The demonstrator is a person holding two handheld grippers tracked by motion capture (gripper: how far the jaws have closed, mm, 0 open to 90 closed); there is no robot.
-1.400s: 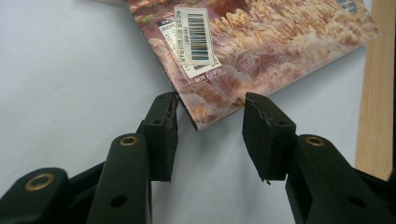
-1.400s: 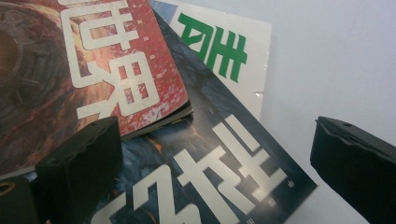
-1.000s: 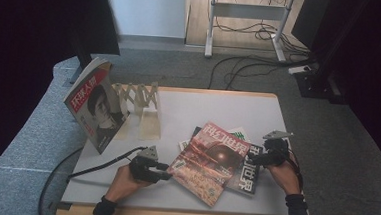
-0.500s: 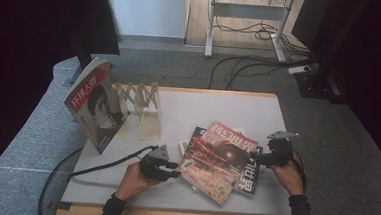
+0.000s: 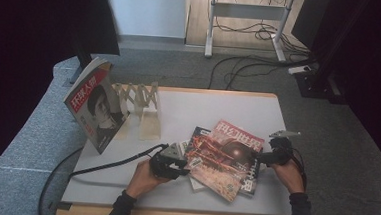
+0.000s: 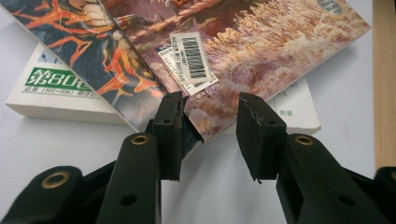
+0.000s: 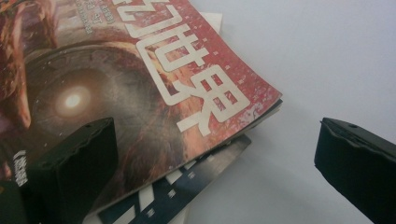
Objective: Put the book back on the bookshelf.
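top magazine (image 5: pixel 225 157): the red sci-fi one, lying skewed on top of a small pile near the front middle of the table (image 5: pixel 218 109), cover up, both grippers at its edges

pile under it: a white booklet (image 6: pixel 60 93) and a dark-covered magazine (image 7: pixel 187 186) poke out below, so there are edges stacked close together here

left gripper (image 5: pixel 171 162): at the near-left edge of the top magazine, jaws narrowed and just been closing. In the left gripper view the barcode corner sits between the pads, one pad looks against the edge, the other has a gap, so I wouldn't call it a real pinch yet

right gripper (image 5: pixel 265 156): jaws spread wide around the far-right corner by the big white title, nothing clamped

step, my guess: lift that top magazine off the pile, probably headed for the wooden rack (image 5: pixel 141 102) where another magazine (image 5: pixel 96 106) already leans

how to do it well: get the lower pad under the top cover only, not the booklet below, otherwise you drag the whole pile

grip tip: bite deeper in from the edge, glossy covers slip and a corner pinch just bends the paper

right side: close on the title corner before lifting, so the thing comes up flat instead of flopping open

watch out: pile sits near the table's front edge, so pull up, not toward yourself
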